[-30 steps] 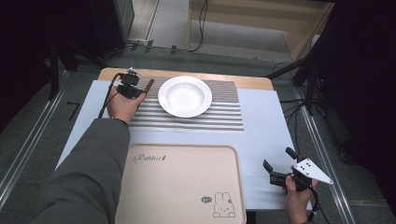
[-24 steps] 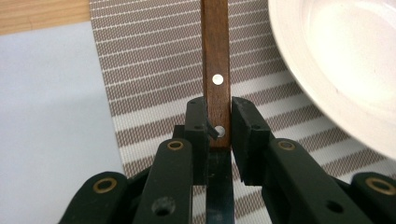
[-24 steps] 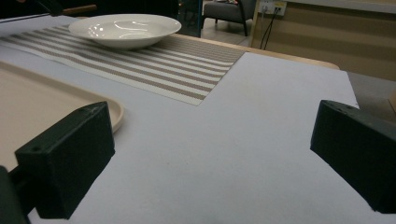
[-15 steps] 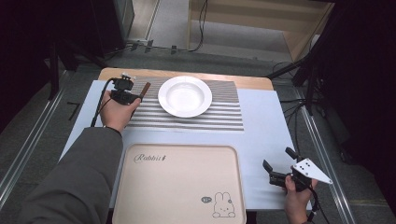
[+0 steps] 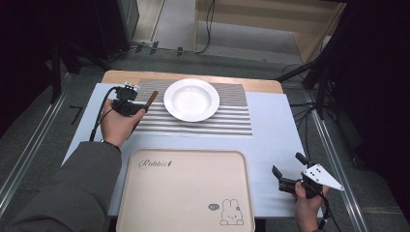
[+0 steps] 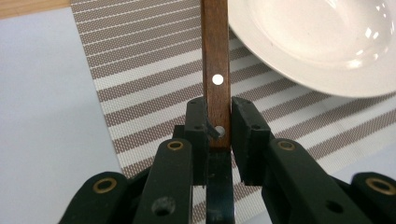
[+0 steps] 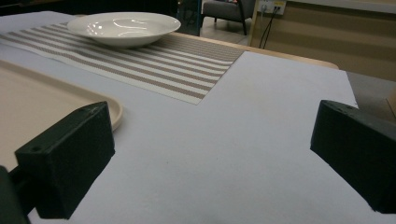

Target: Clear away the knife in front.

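left gripper (image 6: pixel 218 122) clamps a wooden handle (image 6: pixel 215 60) beside the white plate (image 5: pixel 191 99); right gripper (image 5: pixel 288 173) gapes wide, empty.

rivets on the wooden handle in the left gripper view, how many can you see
2 on the wooden handle: one bright rivet just above the left gripper, one duller rivet down between its jaws. More could be hidden lower, behind the gripper body.
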`<state>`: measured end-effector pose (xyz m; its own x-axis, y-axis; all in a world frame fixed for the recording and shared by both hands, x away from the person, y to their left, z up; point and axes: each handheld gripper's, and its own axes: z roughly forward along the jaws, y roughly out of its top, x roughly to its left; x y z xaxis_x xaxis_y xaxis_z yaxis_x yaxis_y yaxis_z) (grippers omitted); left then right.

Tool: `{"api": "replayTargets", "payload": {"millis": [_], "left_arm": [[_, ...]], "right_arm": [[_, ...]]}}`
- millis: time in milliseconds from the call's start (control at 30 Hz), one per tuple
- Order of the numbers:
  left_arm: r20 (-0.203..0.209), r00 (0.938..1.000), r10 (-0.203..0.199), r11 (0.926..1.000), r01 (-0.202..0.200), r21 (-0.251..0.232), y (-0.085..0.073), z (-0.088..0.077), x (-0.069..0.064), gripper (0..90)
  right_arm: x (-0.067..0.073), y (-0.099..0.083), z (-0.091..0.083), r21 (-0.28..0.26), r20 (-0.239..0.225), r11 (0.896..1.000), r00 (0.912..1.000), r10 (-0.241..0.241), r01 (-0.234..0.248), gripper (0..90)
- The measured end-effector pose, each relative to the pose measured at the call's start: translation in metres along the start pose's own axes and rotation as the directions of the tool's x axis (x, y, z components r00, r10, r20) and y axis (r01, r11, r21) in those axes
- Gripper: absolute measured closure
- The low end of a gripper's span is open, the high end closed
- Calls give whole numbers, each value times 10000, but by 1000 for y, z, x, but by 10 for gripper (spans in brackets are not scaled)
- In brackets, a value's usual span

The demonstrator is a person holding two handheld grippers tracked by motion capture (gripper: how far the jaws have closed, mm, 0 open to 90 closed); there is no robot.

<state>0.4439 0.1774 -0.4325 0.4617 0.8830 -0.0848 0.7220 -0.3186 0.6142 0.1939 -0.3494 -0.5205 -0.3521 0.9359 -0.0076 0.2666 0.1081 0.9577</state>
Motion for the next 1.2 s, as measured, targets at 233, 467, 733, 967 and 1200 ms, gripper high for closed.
{"api": "replayTargets", "payload": {"millis": [233,467,733,967,1200], "left_arm": [[115,9993,348,9994,-347,-97,-11,-9,-12,769],[266,9986,448,9986,-440,-302,-24,-20,-20,769],[442,9967,687,9967,-667,-462,-39,-32,-30,768],[583,9959,687,9962,-653,-577,-53,-41,-35,768],[761,9947,697,9954,-644,-708,-67,-52,-40,768]], "right_arm": [[0,0,0,5,0,10000,10000,-13,13,0],[0,0,0,8,6,10000,10000,-33,33,0],[1,0,0,17,34,10000,10000,-40,40,0],[1,0,0,25,52,10000,10000,-73,72,0],[1,0,0,32,54,10000,10000,-77,77,0]]}}
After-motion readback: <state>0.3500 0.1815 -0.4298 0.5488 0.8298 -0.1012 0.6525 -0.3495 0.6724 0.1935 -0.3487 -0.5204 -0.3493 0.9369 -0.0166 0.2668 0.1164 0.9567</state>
